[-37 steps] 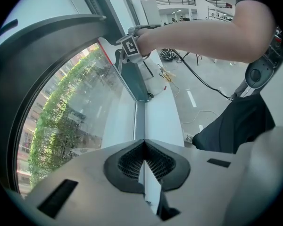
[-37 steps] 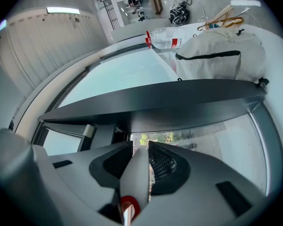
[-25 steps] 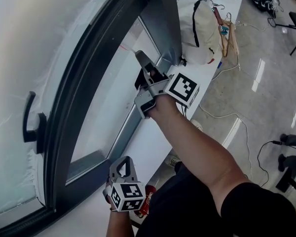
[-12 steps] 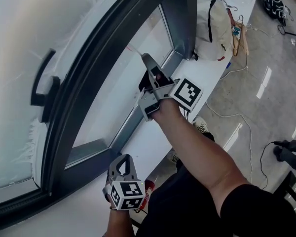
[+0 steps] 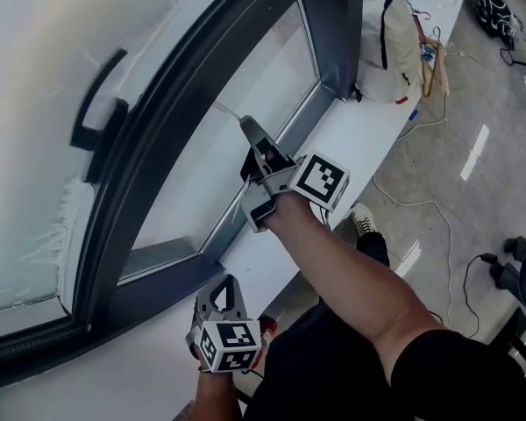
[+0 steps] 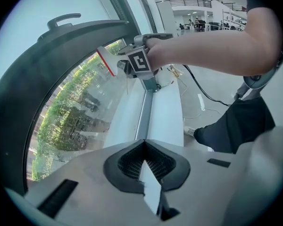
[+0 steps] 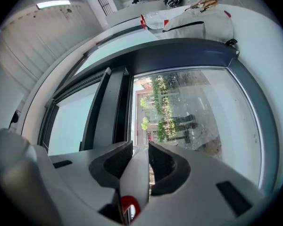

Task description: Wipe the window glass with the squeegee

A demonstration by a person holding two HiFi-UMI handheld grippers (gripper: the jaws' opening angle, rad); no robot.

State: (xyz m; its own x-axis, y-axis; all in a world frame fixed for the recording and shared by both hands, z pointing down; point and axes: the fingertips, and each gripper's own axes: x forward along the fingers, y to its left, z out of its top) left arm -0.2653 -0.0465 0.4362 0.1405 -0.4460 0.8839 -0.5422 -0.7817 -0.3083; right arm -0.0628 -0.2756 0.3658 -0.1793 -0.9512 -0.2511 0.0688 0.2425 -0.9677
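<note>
- The left gripper (image 5: 219,295) is closest to the body. It sits low & well behind the other tool, over the white sill (image 5: 333,130). Its jaws are squeezed together & nothing sticks out past the tips. It touches no task thing.
- The right gripper (image 5: 248,128) is further out w/ the arm stretched. It is the hand nearer the work.
- Its jaws are clamped on the squeegee (image 7: 137,173). The white handle fills the gap btw the pads, and there is a red bit down at the back of it.
- The handle runs straight on from the jaws, out past the tips. The blade sits at the end & lies crosswise to the jaws. In the left gripper view it shows as a short red-edged strip, tilted.
- The glass (image 5: 263,86) is right in front of the tips, so the squeegee is up at the pane, low down near the bottom bar. The blade looks pressed on it, but I can't be sure it touches.
- There is more bare pane above & to both sides of the blade than below it. So the next drag prob. needs the blade kept flat & pulled sideways to its long edge.
- Way past the tips, at the far end of the sill, lies a pale bag (image 5: 394,51), well apart.
</note>
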